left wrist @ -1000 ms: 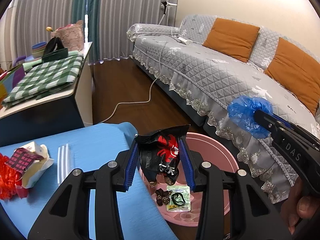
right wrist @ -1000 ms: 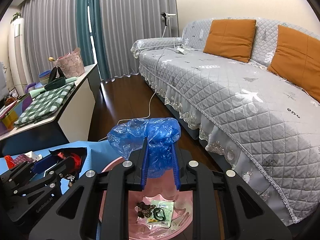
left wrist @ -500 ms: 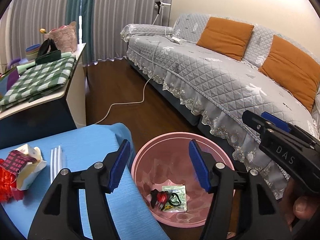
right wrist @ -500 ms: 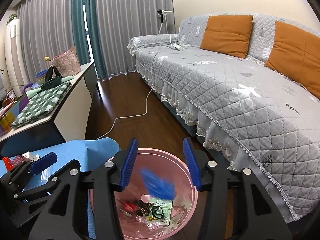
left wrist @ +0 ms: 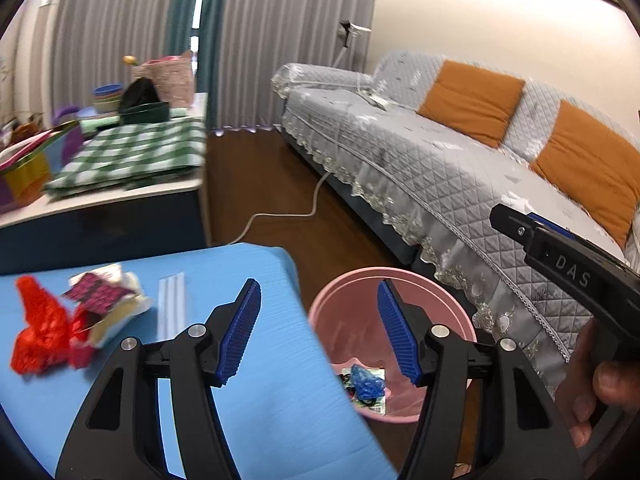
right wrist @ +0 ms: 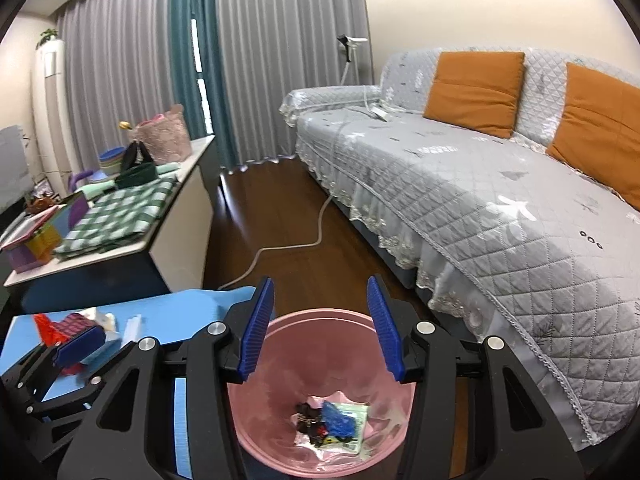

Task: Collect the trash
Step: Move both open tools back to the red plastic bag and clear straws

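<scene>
A pink trash bin (left wrist: 436,300) stands on the floor beside the blue table (left wrist: 248,392); it also shows in the right wrist view (right wrist: 280,420). Inside lie a crumpled blue bag (right wrist: 340,422), a dark wrapper and a clear packet. My left gripper (left wrist: 318,330) is open and empty over the table's right edge. My right gripper (right wrist: 322,328) is open and empty above the bin; its body (left wrist: 568,272) shows at right in the left wrist view. On the table lie red crumpled plastic (left wrist: 38,328), a pink-and-white carton (left wrist: 108,300) and white straws (left wrist: 172,300).
A grey quilted sofa (right wrist: 500,200) with orange cushions (right wrist: 472,84) stands right of the bin. A white cable (right wrist: 288,248) runs over the dark wood floor. A cabinet (right wrist: 120,248) with a green checked cloth and boxes stands at the left.
Both grippers opened. The dark wrapper dropped from the left one and the blue bag from the right one, both into the bin. The left gripper has swung left over the table.
</scene>
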Demonstrator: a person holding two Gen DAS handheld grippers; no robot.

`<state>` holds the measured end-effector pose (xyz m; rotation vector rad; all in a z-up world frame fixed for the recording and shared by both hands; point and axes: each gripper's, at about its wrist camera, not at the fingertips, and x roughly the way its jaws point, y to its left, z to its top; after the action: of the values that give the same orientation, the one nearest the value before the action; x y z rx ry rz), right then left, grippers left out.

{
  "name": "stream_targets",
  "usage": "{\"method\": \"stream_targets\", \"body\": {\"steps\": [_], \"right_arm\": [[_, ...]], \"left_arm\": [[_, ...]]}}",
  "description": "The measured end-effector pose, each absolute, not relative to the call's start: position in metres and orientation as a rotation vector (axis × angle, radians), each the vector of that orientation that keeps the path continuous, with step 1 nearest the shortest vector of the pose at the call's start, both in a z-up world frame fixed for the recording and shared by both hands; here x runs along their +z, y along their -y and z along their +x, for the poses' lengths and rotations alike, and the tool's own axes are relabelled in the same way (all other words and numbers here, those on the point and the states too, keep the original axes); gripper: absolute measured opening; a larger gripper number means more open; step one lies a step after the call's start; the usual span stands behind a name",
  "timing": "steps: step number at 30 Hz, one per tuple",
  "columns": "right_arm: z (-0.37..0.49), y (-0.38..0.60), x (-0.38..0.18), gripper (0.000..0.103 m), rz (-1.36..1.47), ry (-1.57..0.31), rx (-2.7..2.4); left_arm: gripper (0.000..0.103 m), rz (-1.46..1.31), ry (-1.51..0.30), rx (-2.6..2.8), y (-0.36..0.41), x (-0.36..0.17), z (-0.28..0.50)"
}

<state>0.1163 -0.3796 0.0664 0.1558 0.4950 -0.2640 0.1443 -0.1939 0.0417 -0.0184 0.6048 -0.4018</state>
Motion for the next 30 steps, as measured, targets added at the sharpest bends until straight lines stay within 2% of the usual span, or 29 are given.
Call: {"method": "stream_targets", "body": {"steps": [8,17,30], "right_arm": [[0.112,0.331,0.069,0.05,0.164,-0.49,-0.157],[0.128,0.268,0.049,0.05,0.15,-0.543,-0.047],[0.177,0.202,0.0,0.05,0.149,-0.654,0.049]], "left_arm": [[0.059,-0.079,-0.557,-0.283,0.107,0.045,0.116],[0.059,-0.115,-0.554,-0.081,0.005,0.021,0.114],[0.061,-0.128,-0.6,0.031,-0.054,-0.011,0.133]]}}
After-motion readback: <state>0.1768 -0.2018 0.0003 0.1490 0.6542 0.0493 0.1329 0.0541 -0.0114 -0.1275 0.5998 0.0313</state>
